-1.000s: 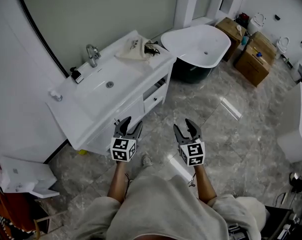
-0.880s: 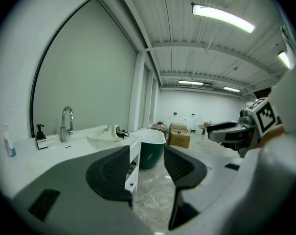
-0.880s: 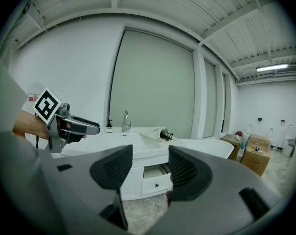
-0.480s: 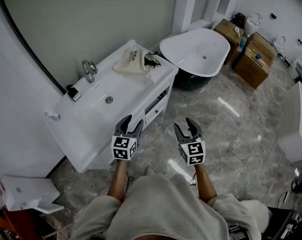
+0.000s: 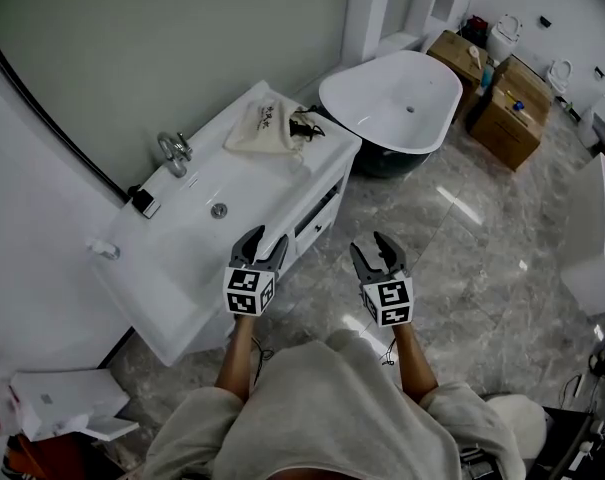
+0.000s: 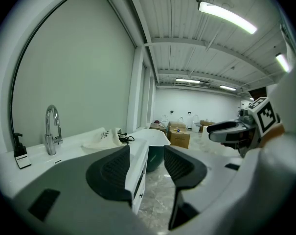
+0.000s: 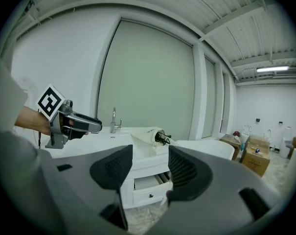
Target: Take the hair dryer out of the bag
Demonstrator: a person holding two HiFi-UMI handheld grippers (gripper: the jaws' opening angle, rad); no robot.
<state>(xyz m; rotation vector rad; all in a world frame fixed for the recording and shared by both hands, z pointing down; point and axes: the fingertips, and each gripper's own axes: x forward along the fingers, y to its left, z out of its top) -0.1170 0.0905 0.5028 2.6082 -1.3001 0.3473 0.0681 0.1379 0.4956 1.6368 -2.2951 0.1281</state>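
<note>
The cream drawstring bag (image 5: 260, 125) lies at the far right end of the white vanity surface (image 5: 244, 173), next to the bathtub (image 5: 397, 93). The hair dryer (image 5: 304, 126) shows only as a dark tangle at the bag's mouth. Both the left gripper (image 5: 266, 240) and the right gripper (image 5: 373, 251) hang in front of the vanity, well apart from the bag. Their jaws stand apart with nothing between them.
</note>
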